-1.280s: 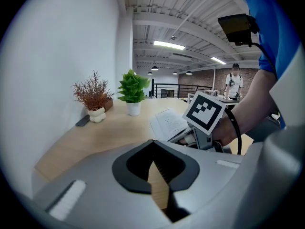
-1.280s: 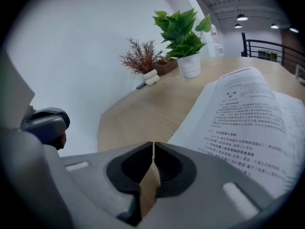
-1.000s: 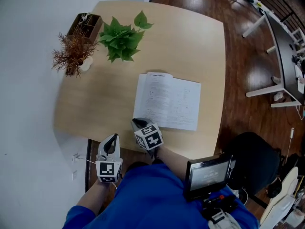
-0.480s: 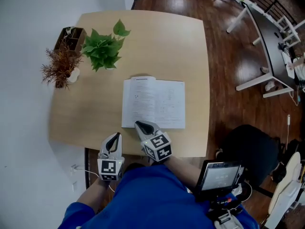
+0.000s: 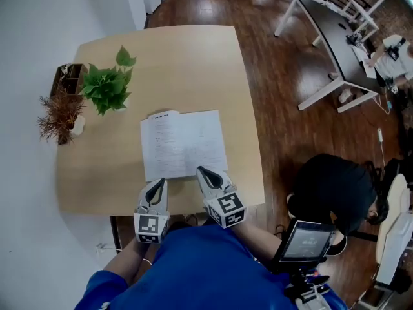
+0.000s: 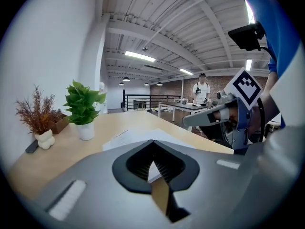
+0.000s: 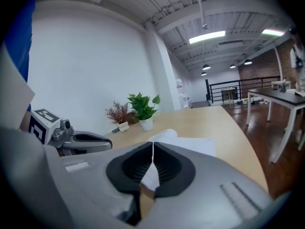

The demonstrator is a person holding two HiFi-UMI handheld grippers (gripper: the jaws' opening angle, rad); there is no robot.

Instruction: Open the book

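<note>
An open book (image 5: 184,144) lies flat on the light wooden table (image 5: 193,63), its white pages facing up. Both grippers hover over the table's near edge, just short of the book. My left gripper (image 5: 157,185) is shut and empty, near the book's near left corner. My right gripper (image 5: 203,171) is also shut and empty, its tip at the book's near edge, right of the middle. In the left gripper view the book (image 6: 128,138) shows beyond the shut left gripper (image 6: 153,149). In the right gripper view the pages (image 7: 186,142) lie beyond the shut right gripper (image 7: 153,149).
A green potted plant (image 5: 106,89), a dried reddish plant in a white vase (image 5: 59,112) and a brown box (image 5: 68,76) stand at the table's far left by the wall. A black chair (image 5: 329,189) and a small screen (image 5: 306,241) are on my right. White desks (image 5: 329,18) stand farther back.
My right gripper has shifted rightward along the book's near edge. The head view has swung, so the table sits further left in it. The book stays open and still.
</note>
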